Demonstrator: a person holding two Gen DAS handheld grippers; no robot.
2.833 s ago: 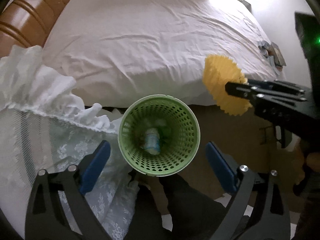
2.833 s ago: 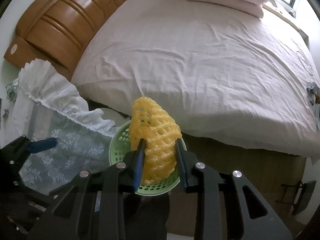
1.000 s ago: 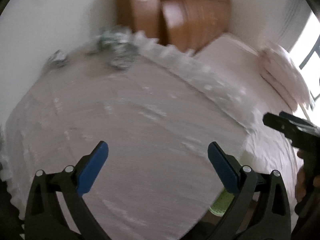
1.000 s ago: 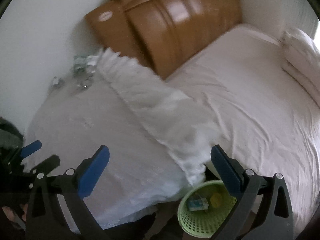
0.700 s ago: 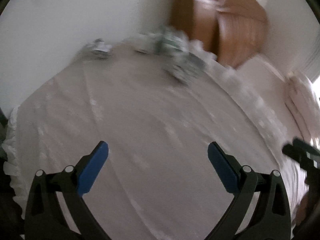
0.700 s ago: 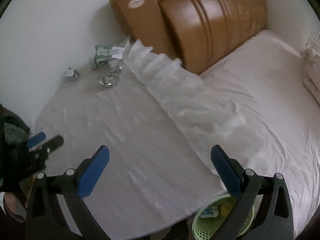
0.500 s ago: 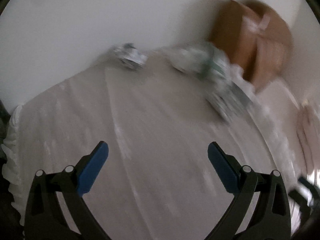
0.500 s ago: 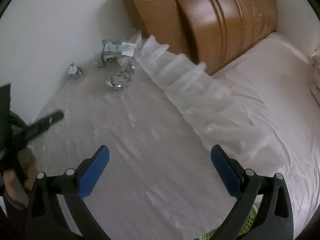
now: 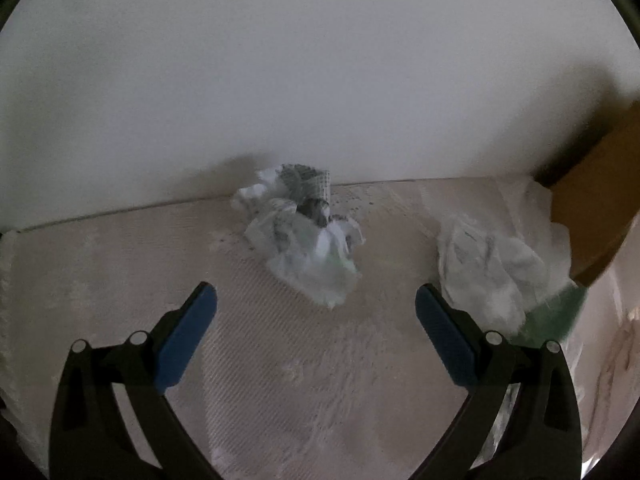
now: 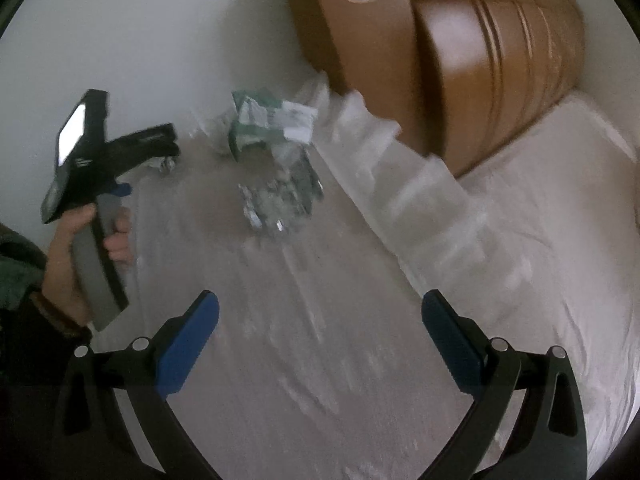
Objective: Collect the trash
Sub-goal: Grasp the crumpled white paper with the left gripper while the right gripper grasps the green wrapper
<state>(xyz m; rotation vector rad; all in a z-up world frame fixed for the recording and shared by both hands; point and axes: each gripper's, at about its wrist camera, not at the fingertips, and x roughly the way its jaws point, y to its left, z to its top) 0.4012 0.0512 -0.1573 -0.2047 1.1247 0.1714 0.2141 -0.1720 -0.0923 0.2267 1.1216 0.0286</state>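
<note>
The left gripper (image 9: 316, 304) hung with its blue-padded jaws spread wide and nothing between them, low over a table draped in a white lace cloth (image 9: 280, 360). Just beyond its fingertips lay a crumpled wrapper (image 9: 308, 248), near the wall, and a second crumpled wad (image 9: 496, 272) sat off to the right beside the cloth's frilled edge. The right gripper (image 10: 320, 316) was likewise open and empty above the same cloth, farther from the trash. Past it the person's left hand (image 10: 80, 248) showed on the other tool's handle, and behind rose the brown wooden headboard (image 10: 460, 60) and the bed (image 10: 560, 200).
</note>
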